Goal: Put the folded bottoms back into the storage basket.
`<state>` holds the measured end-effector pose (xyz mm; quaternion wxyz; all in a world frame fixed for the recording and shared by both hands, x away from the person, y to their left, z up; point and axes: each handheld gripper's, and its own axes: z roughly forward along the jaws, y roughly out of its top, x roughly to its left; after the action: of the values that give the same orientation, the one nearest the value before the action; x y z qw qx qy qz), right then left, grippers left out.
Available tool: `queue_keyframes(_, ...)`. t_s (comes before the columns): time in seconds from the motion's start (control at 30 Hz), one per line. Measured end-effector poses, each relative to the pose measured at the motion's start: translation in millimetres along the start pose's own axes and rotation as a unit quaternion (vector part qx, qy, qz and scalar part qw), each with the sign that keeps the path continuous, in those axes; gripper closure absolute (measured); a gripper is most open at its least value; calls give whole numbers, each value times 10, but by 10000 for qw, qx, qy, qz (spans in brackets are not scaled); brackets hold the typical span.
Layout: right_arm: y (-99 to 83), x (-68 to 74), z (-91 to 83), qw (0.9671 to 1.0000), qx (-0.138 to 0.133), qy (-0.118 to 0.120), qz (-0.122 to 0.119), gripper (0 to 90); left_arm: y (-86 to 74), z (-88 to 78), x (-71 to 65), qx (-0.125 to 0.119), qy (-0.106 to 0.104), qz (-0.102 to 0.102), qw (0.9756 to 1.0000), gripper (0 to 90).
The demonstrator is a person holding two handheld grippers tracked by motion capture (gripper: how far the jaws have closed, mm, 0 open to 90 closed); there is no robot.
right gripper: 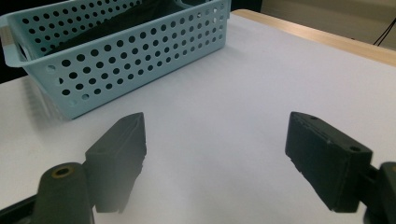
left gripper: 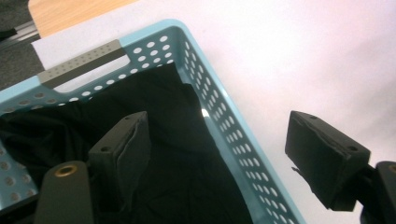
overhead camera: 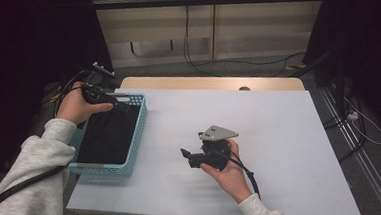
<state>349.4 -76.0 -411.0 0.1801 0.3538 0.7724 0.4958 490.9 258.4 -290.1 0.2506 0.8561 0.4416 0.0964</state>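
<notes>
A light blue perforated basket [overhead camera: 139, 129] stands at the table's left edge with a black cloth [overhead camera: 106, 135] lying in it. My left gripper [overhead camera: 123, 102] hovers over the basket's far end. In the left gripper view it [left gripper: 219, 123] is open and straddles the basket's wall [left gripper: 154, 39], with one jaw above the cloth [left gripper: 177, 154] and the other above the bare table. My right gripper [overhead camera: 186, 156] sits low over the middle of the table and points left toward the basket. Its jaws [right gripper: 215, 121] stand open with nothing between them, and the basket [right gripper: 140, 56] lies ahead.
The white tabletop [overhead camera: 276, 143] stretches to the right of the basket, with a wooden strip [overhead camera: 205, 82] along its far edge. The basket has a grey handle [left gripper: 84, 63] at its far end. Cables [overhead camera: 196, 58] lie on the floor beyond the table.
</notes>
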Motion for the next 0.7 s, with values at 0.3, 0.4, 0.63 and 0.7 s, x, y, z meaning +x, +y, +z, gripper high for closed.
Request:
queue_keyframes(0.3, -50, -84, -112, 10000, -25, -74, 15, 198, -31, 31, -123, -75, -118, 114, 9998, 215)
queue_keyframes(0.4, -67, -100, -143, 9999, -2, -100, -18, 198, -42, 55, -191, -146, -174, 119, 9997, 214)
queue_keyframes(0.63, -128, -164, -227, 9999, -10, -151, 52, 198, -59, 101, -276, -172, -290, 194, 9992, 210)
queue_keyframes(0.7, -140, -177, -247, 9998, -21, -169, 56, 198, -66, 116, -298, -182, -307, 227, 9991, 209)
